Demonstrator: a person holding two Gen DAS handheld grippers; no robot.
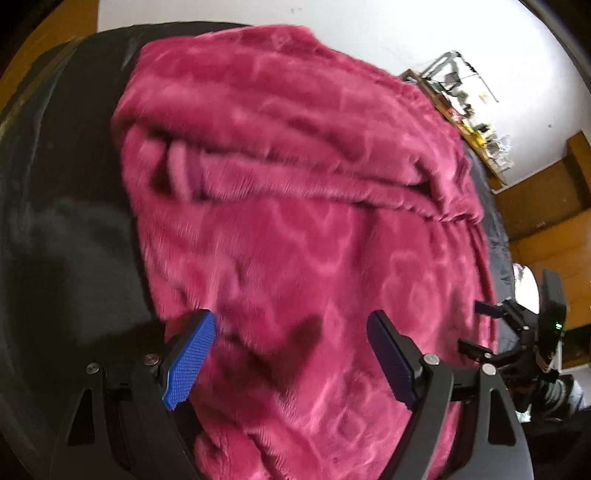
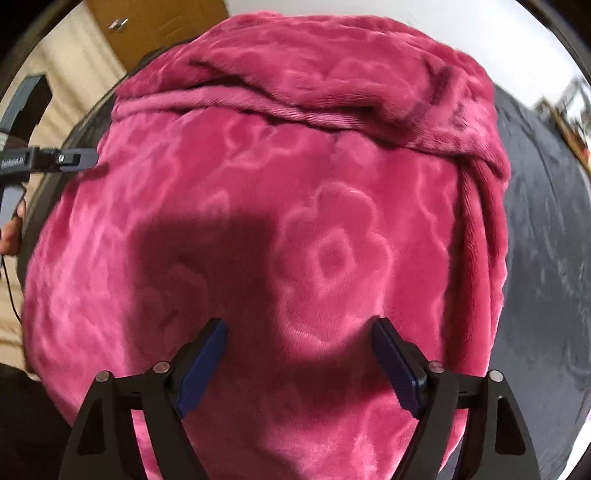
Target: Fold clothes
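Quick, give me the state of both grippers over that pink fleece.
Left gripper: open, holding nothing, above the pink fleece garment.
Right gripper: open, holding nothing, above the same garment.

A dark grey desk (image 1: 62, 236) fills the left side of the left wrist view and shows again at the right of the right wrist view. Behind it stands a white wall (image 1: 369, 33). A messy shelf (image 1: 465, 110) sits at the upper right. A brown wooden door (image 2: 155, 26) is at the upper left.
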